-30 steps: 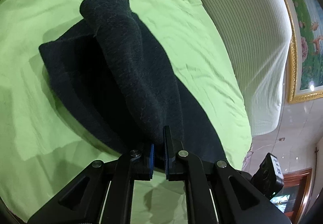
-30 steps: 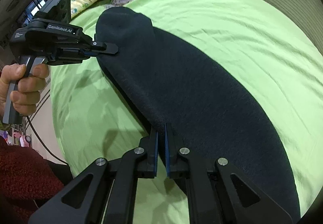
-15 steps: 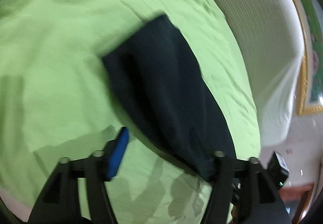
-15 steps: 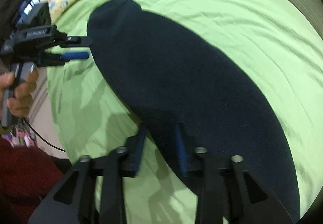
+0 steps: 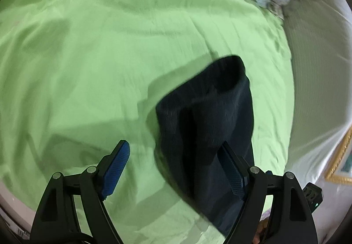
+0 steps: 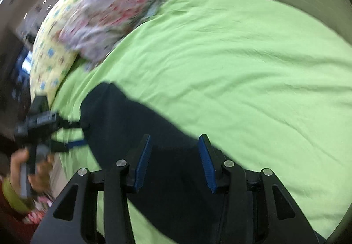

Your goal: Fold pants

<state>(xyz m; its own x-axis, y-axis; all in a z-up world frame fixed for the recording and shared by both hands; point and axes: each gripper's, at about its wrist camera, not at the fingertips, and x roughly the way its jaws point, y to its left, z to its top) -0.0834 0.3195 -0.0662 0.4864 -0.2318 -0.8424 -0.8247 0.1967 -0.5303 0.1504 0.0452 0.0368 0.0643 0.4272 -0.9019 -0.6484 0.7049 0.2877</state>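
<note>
Dark navy pants (image 5: pixel 211 125) lie folded on the green bedsheet (image 5: pixel 92 50), toward four o'clock in the left wrist view. Left gripper (image 5: pixel 173 162) gapes wide, gripping nothing; right gripper (image 6: pixel 175 153) also spread wide above the fabric. Floral pillows (image 6: pixel 110 12) sit at eleven o'clock.

One pair of dark navy, soft knit pants (image 5: pixel 211 120) is lying folded on one bright green bedsheet (image 5: pixel 92 63). Two black two-finger grippers with blue pads are showing: the left gripper (image 5: pixel 176 156) and the right gripper (image 6: pixel 175 156), each with jaws spread apart. Two pillows are lying at the head of the bed: one floral pink-and-lilac pillow (image 6: pixel 114 12) and one pale yellow patterned pillow (image 6: pixel 48 52). One gold-framed picture (image 5: pixel 341 160) is hanging at the edge.
</note>
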